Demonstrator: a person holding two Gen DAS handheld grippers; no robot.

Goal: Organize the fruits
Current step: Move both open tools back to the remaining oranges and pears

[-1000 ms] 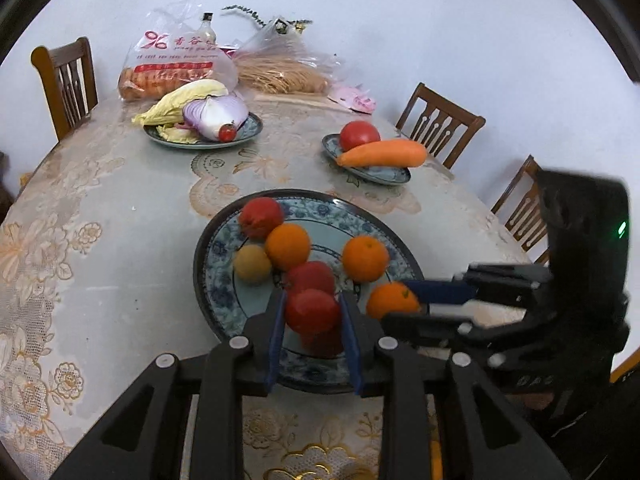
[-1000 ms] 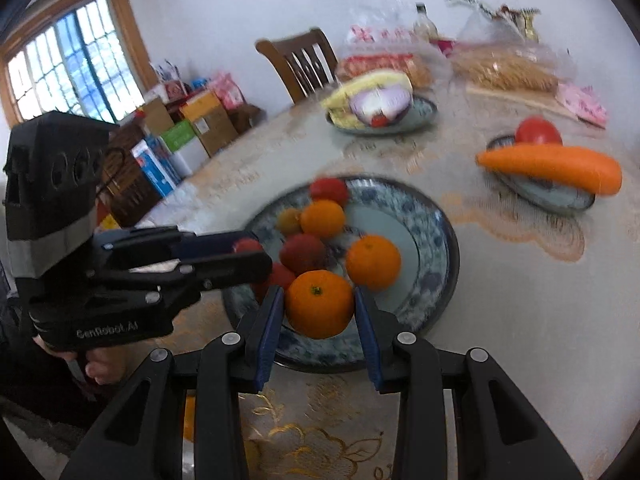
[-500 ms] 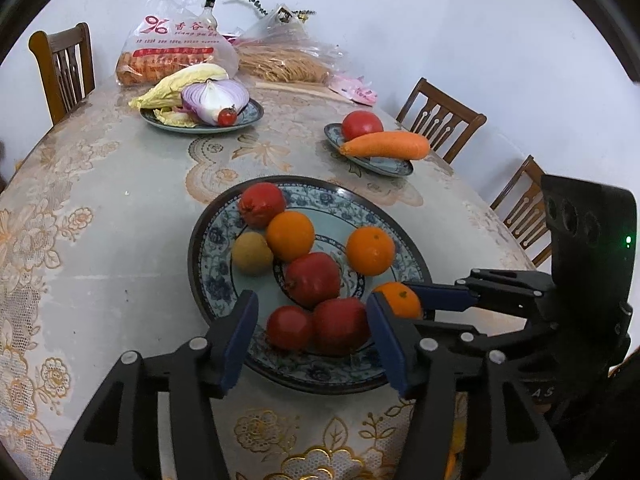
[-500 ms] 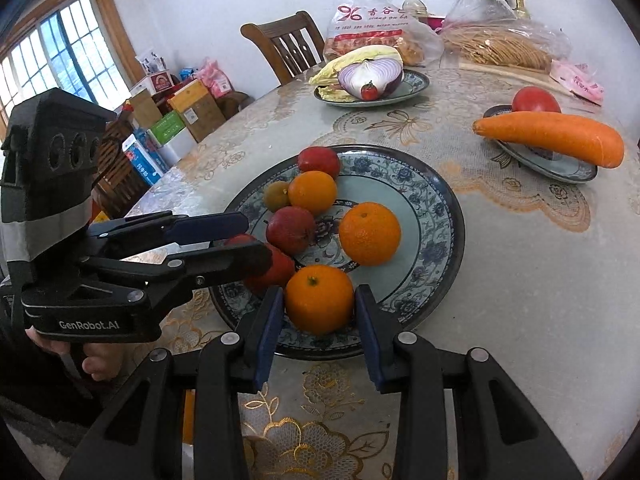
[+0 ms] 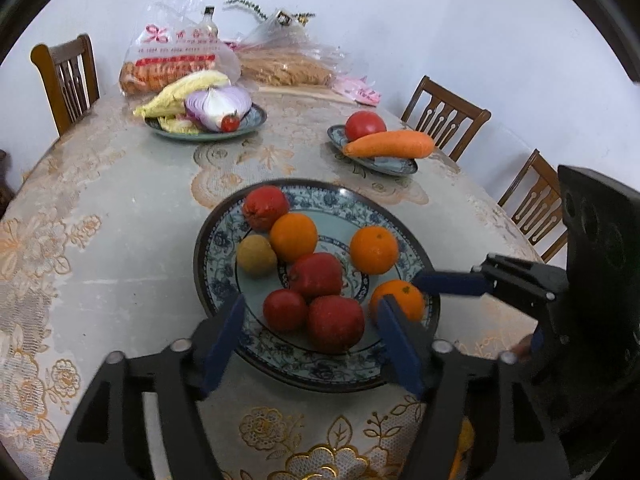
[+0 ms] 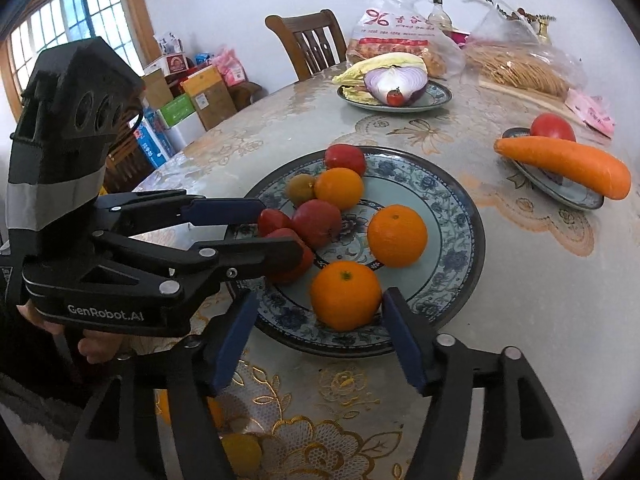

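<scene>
A large blue patterned plate (image 5: 203,264) (image 6: 472,216) holds several fruits: oranges, red fruits and one small brownish-yellow fruit (image 5: 256,256). My left gripper (image 5: 310,320) (image 6: 280,232) hovers over the plate's near rim with its jaws opening. Two red fruits (image 5: 335,322) rest on the plate between the pads, and neither pad touches them. My right gripper (image 6: 318,316) (image 5: 416,292) is also opening around an orange (image 6: 346,295) (image 5: 398,304) that sits on the plate, clear of both pads.
A dish of cabbage, onion and cherry tomato (image 5: 204,116) stands at the back. A small dish with a tomato and a carrot (image 5: 384,148) is to the right. Bagged food (image 5: 176,56) lies at the far edge. Wooden chairs (image 5: 444,116) ring the table.
Both grippers have spread their jaws. The left let go of a red fruit and the right let go of the orange. Both fruits now lie on the plate.
</scene>
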